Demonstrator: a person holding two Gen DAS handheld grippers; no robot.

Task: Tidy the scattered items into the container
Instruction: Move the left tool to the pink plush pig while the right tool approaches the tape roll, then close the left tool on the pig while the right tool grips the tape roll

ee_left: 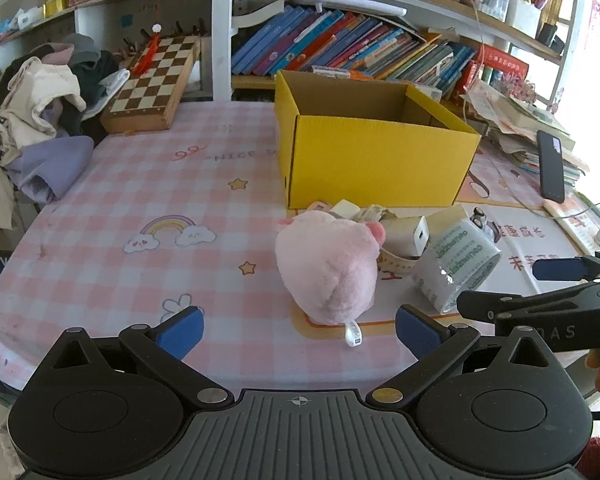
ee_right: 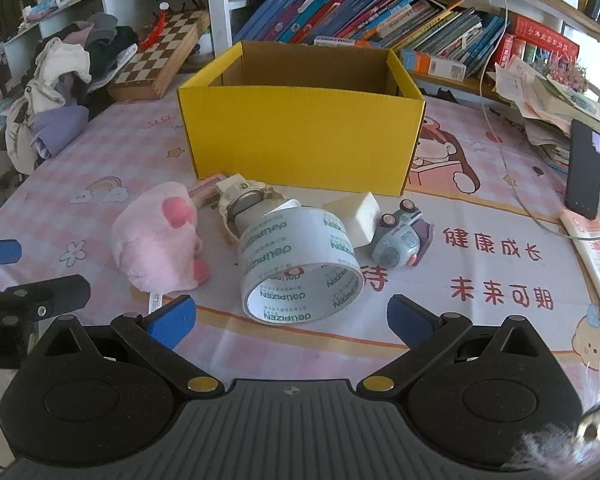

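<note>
Only the right wrist view shows the toy car (ee_right: 398, 236) whole; the left view hides most of it behind the tape roll (ee_left: 458, 262). One plush toy (ee_left: 330, 268), one tape roll, one charger (ee_left: 408, 236) and one watch (ee_right: 246, 202), partly covered, lie near the table's (ee_left: 140, 200) front edge, before the yellow box (ee_left: 374, 156). Left gripper (ee_left: 298, 330) and right gripper (ee_right: 290, 320) both gape wide, holding nothing.
</note>
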